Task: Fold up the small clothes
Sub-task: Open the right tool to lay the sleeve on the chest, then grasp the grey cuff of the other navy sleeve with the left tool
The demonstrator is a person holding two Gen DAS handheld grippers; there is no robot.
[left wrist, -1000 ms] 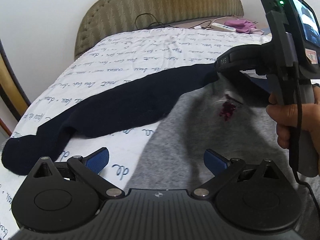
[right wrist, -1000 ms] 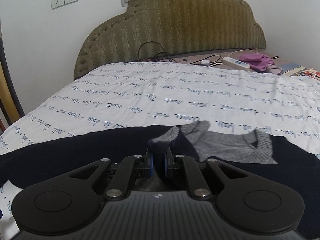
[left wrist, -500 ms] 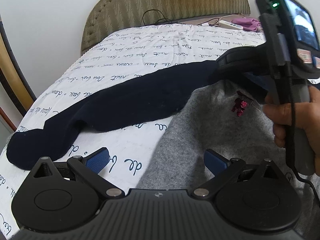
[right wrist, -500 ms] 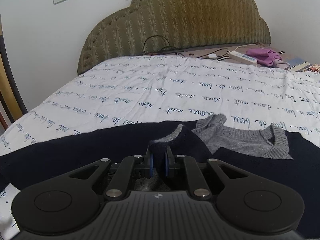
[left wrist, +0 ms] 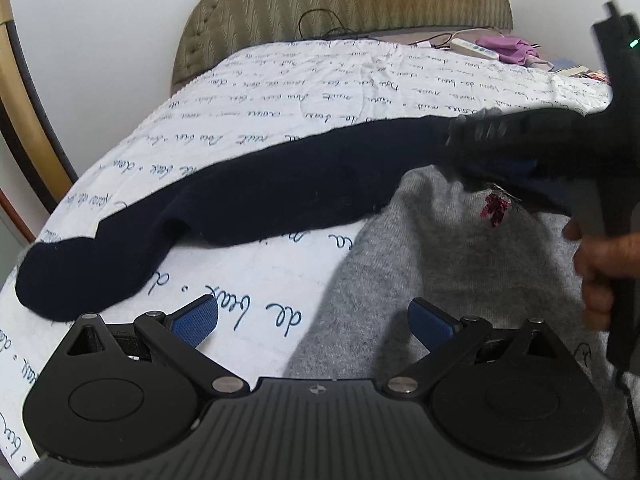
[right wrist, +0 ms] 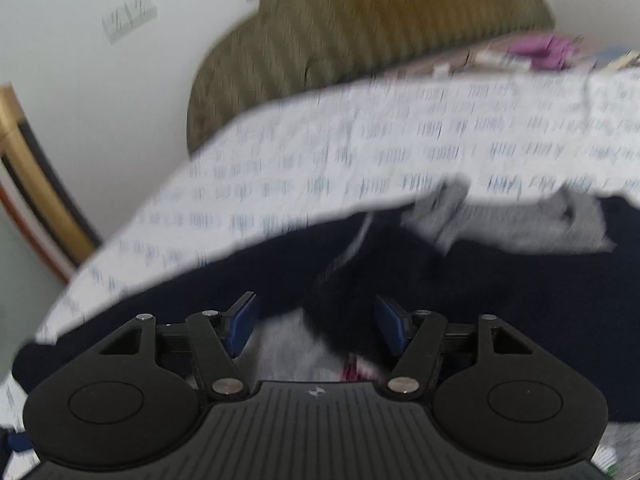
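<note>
The sweater [left wrist: 460, 280] lies spread on the bed [left wrist: 320, 92], navy sleeve [left wrist: 240, 200] stretched sideways, and with our right gripper [right wrist: 316, 328] opening off the dark fold and the left gripper [left wrist: 312, 320] empty and wide, we'd smooth that fold flat before re-grabbing.

Sweater [left wrist: 460, 264] was grey-bodied with a navy sleeve [left wrist: 248, 200] and a small dark-red motif [left wrist: 495, 207]; collar grey. Bedsheet [left wrist: 320, 80] was white, printed with rows of blue cursive script. Headboard [left wrist: 344, 4] was olive-tan with a chevron weave. Both grippers were black with blue pads [left wrist: 196, 318]. Wall was white; a purple cloth [left wrist: 506, 46] lay by the headboard.
</note>
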